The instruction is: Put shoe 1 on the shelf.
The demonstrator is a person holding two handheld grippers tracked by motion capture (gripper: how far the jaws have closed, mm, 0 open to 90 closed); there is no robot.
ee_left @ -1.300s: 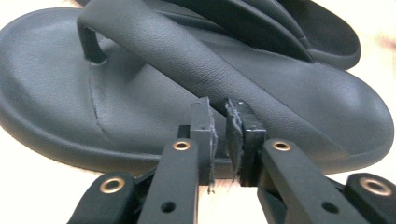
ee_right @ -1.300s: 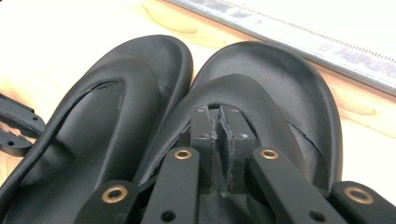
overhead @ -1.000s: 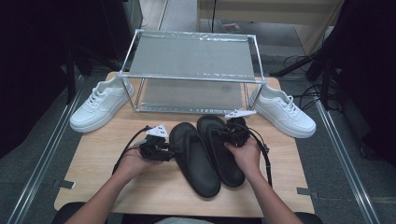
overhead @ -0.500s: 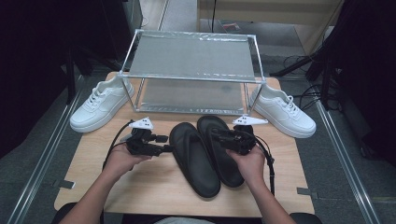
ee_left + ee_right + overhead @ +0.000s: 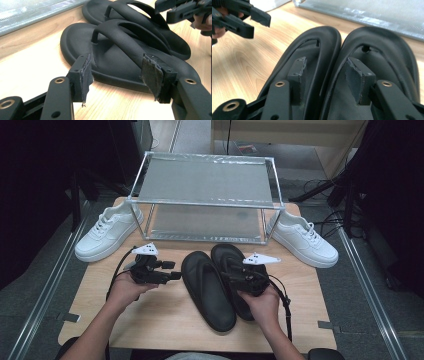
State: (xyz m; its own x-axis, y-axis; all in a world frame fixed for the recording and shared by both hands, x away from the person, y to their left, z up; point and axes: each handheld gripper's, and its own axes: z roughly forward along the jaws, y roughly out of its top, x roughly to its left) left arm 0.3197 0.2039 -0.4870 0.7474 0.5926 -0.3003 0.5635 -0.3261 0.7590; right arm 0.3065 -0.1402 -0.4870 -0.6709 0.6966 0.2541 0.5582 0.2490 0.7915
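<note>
Two black flip-flops lie side by side on the wooden table (image 5: 165, 320): the left flip-flop (image 5: 207, 290) and the right flip-flop (image 5: 231, 257). My left gripper (image 5: 176, 270) stands just left of the pair, open, jaws having just been opening. In the left gripper view the left gripper (image 5: 117, 72) faces the left flip-flop (image 5: 112, 57) with nothing between the pads. My right gripper (image 5: 231, 276) is over the right flip-flop. The right gripper (image 5: 327, 72) has also just been opening; its pads straddle the adjoining rims of both flip-flops without pressing them.
A metal-framed shelf with clear panels (image 5: 205, 180) stands behind the flip-flops. A white sneaker (image 5: 107, 232) sits at its left and another white sneaker (image 5: 302, 240) at its right. Bare wood lies in front of my left hand.
Both grippers have opened off the flip-flops. My left gripper has pulled away to the left of the left flip-flop. My right gripper has drawn back a little toward the person.
</note>
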